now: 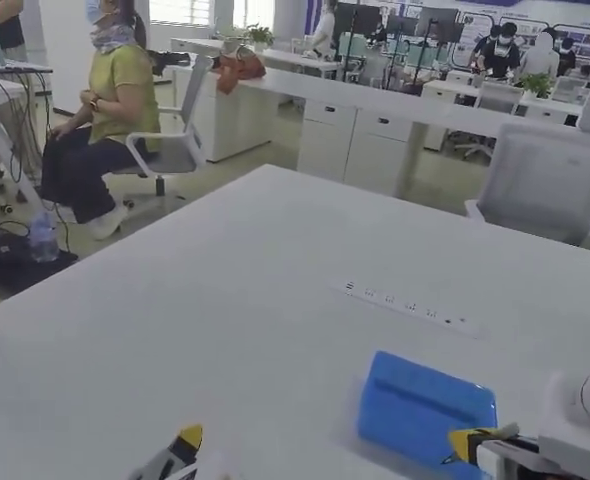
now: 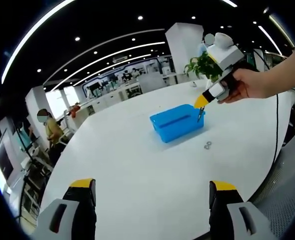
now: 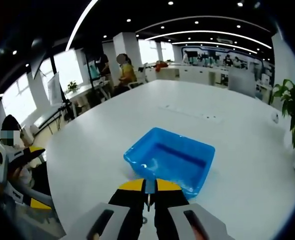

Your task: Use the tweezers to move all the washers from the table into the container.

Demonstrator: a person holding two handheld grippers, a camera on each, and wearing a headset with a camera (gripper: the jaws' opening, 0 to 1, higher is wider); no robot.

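1. While my right gripper (image 3: 148, 186) is clamped on the tweezers (image 3: 148, 197), its jaws nearly together around the thin metal legs, I cannot tell whether the tips carry anything.
2. My left gripper (image 2: 151, 201) is spread wide and holds nothing. It hangs low over the near part of the white surface (image 2: 132, 165), well apart from the work.
3. In the left gripper view, the tweezers point down at the near corner of the blue container (image 2: 177, 122), which sits open-topped on the surface.
4. The washers (image 2: 207, 145) lie flat on the surface just beside that container, below the tweezer tips in the same view. I make out what looks like a small pair, too small to count with confidence.
5. I judge them to be light, stiff, thin metal rings, slippery and lying flush, so they are likely to skate away if nudged.
6. The best hold seems to be one tweezer tip through the hole and the other outside the rim, pinching the band. I would squeeze gently, since too hard a pinch could flick a ring off the surface.
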